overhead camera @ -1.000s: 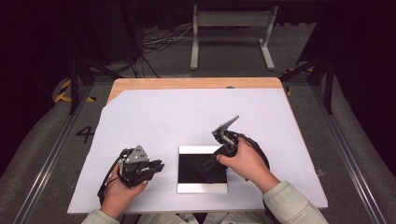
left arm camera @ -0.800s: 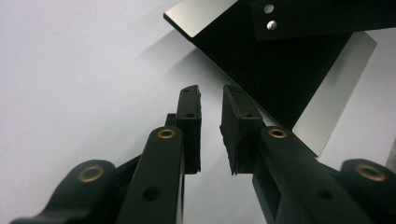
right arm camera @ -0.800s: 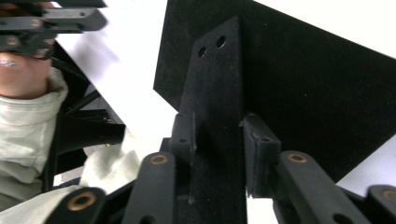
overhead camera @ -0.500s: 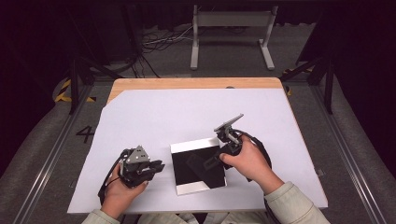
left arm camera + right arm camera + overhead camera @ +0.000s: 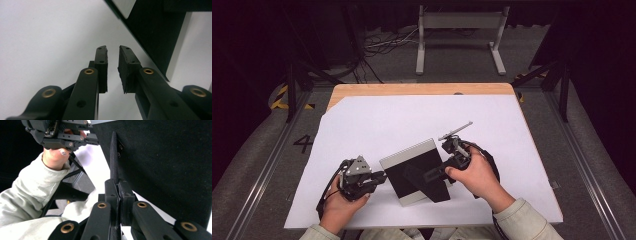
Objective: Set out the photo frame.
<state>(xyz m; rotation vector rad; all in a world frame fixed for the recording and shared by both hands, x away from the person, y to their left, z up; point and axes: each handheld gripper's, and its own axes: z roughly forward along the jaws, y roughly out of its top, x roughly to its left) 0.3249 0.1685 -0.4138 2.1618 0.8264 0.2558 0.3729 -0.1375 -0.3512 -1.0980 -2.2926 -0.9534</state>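
A picture frame with a black back and a pale border lies face down near the front middle of the white sheet, turned askew and tipped up. My right gripper comes at it from the right. Its jaws have just been closing and now stand shut on the thin black stand flap that juts from the frame's back. My left gripper rests just left of the frame. Its pads stand a little apart with nothing between them, and the frame's corner is ahead at the right.
The white sheet covers a wooden table whose far edge shows bare. A grey metal rack and cables lie on the floor beyond. The person's sleeve and left hand sit near the table's front edge.
The frame lay flat and square; now it is turned askew with its near part raised. My right gripper has shut on the stand flap and risen a little. The left gripper stayed put.
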